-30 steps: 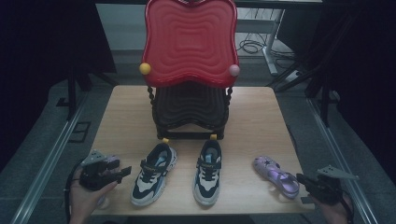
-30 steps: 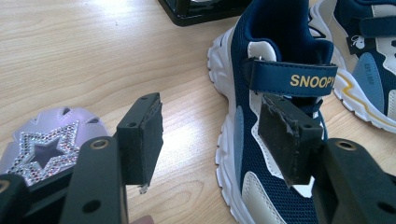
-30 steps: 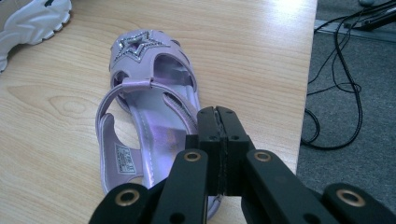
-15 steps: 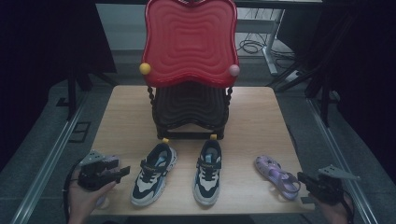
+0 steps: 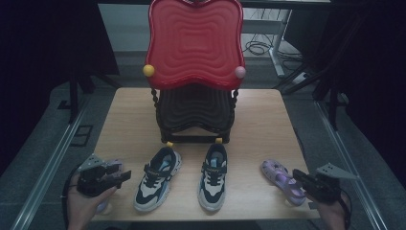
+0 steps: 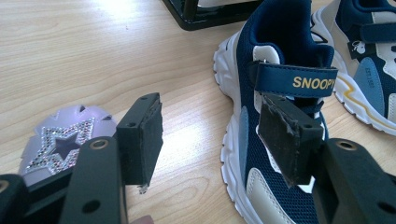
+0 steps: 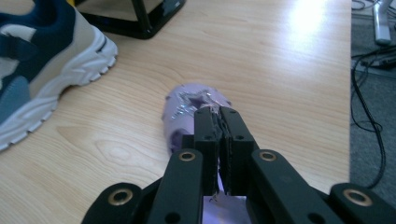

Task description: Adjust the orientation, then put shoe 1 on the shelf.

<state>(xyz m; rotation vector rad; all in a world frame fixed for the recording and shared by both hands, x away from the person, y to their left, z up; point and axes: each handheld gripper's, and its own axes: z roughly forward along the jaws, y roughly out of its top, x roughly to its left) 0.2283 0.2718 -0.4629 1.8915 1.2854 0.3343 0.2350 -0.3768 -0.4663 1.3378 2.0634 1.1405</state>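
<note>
From the high view, the wooden table [image 5: 268,124] carries a black rack topped by a red wavy tray [image 5: 195,44] at its far middle, and a pair of navy-and-cream sneakers side by side near the front edge, the left sneaker [image 5: 155,178] and the right sneaker [image 5: 212,175] both pointing toward the near edge. At the near left corner a hand holds the left tongs [image 5: 123,176], whose jaws stand apart, just left of the left sneaker. At the near right, the right tongs [image 5: 298,178] sit against the near end of a lilac sandal [image 5: 282,179] that lies well right of the sneakers. In the left gripper view, the left tongs [image 6: 209,135] stand wide open over bare wood with nothing between the pads; a second lilac sandal with a glittering star [image 6: 65,142] lies beside and partly behind its left jaw, and the sneaker with a "SNOOPY" strap [image 6: 275,93] lies behind the right jaw. In the right gripper view, the right tongs [image 7: 219,122] are almost closed, having just been opening slightly, their tips at the star-decorated sandal [image 7: 187,114]; whether they pinch it, I cannot tell.
</note>
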